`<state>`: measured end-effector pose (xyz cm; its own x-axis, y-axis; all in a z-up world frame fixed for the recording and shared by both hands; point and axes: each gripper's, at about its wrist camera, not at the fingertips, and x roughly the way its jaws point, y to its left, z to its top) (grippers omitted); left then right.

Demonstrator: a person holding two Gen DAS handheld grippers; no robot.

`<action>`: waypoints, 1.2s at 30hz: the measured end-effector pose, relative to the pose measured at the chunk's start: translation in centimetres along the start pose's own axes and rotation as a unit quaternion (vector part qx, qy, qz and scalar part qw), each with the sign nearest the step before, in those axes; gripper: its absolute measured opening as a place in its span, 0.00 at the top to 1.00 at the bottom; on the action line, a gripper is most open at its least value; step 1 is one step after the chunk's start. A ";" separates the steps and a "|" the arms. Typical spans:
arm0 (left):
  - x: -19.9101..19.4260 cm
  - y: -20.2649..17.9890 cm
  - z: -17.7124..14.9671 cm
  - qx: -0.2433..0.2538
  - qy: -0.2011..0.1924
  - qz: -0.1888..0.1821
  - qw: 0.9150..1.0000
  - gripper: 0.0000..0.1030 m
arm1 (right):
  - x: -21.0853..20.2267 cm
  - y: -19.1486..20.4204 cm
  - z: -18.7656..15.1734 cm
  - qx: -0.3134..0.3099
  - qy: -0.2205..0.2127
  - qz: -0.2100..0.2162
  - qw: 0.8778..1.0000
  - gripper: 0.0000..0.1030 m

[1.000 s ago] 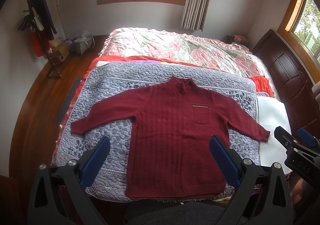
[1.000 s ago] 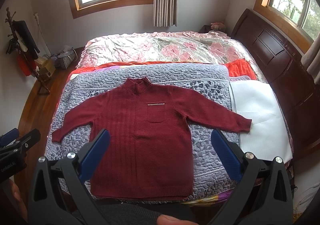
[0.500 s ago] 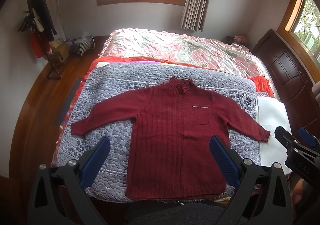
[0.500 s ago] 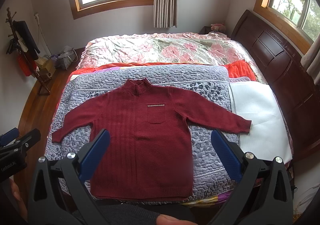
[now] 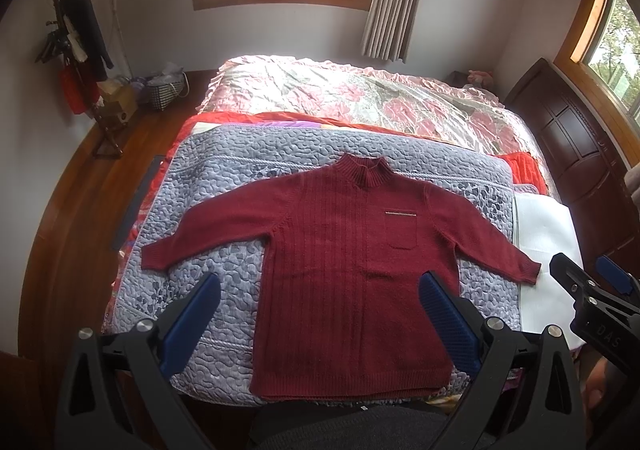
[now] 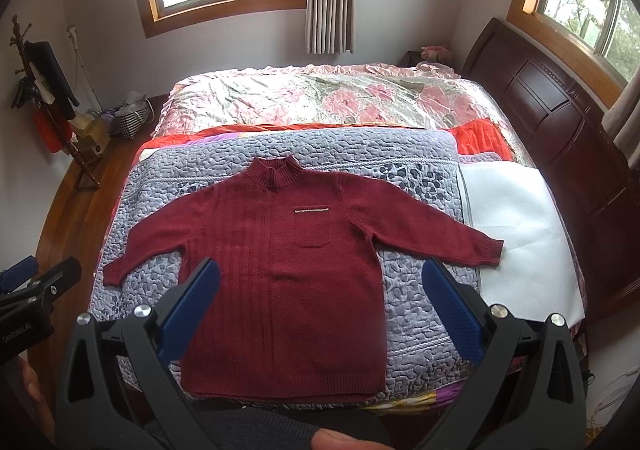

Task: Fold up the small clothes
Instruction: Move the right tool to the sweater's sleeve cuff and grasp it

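On grey quilt (image 5: 224, 186), before floral bedspread (image 5: 360, 98): red sweater (image 5: 340, 258) spread flat. Left gripper (image 5: 320, 314), right gripper (image 6: 320, 310): jaws wide apart, holding nothing.

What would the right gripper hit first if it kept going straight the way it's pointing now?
Most likely the red sweater, laid flat on the grey quilt. The open right gripper frames its lower body with nothing in between, though depth is hard to judge.
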<state>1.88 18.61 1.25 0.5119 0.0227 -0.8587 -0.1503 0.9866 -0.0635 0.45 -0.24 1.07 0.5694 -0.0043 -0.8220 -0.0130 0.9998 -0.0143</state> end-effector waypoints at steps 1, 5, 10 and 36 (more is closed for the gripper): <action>0.0 0.0 0.0 0.000 0.000 0.000 1.000 0.04 | 0.0 0.0 0.1 0.000 0.000 -0.001 1.000 0.03; 0.2 0.0 0.0 0.000 0.001 -0.001 1.000 0.04 | 0.1 0.0 0.0 0.001 0.000 -0.001 1.000 0.03; 0.4 0.1 -0.1 0.000 0.002 -0.001 1.000 0.04 | 0.2 0.0 0.1 0.000 0.002 -0.001 1.000 0.03; 7.7 -0.4 0.1 0.012 0.010 -0.176 0.984 0.04 | 5.1 -4.1 -0.6 0.030 -0.040 0.061 0.997 0.03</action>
<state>5.98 18.36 -5.34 0.5123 -0.3235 -0.7956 0.0524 0.9364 -0.3470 2.95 -4.39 -3.38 0.6300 0.1169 -0.7678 -0.0382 0.9921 0.1197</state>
